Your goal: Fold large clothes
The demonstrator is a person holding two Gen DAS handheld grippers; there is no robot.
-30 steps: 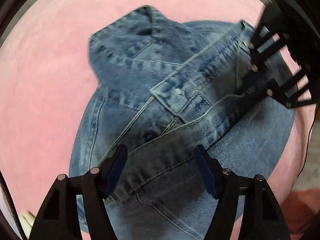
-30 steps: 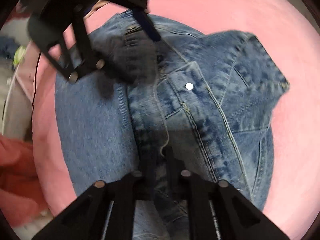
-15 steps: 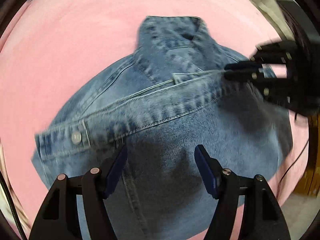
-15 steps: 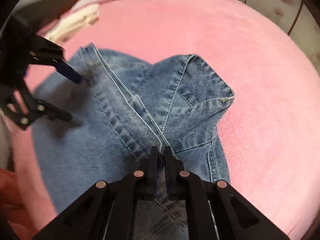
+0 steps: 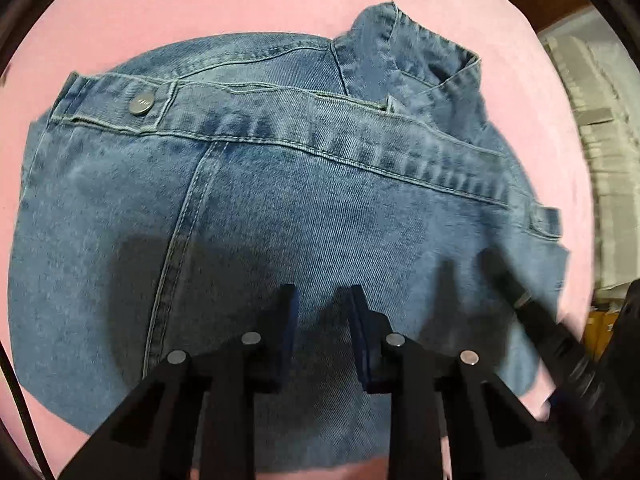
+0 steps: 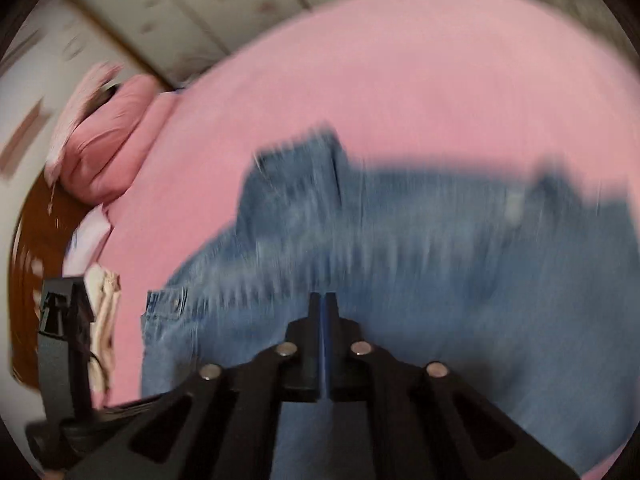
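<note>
Left tool narrowing, empty, over denim jacket; collar far-right; right tool closed.

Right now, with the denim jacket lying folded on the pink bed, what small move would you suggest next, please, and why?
Probably spread the left gripper and press the denim jacket flat: its jaws, just narrowed, hold no cloth, and the collar still juts beyond the fold. The right gripper is shut with nothing in it.
</note>
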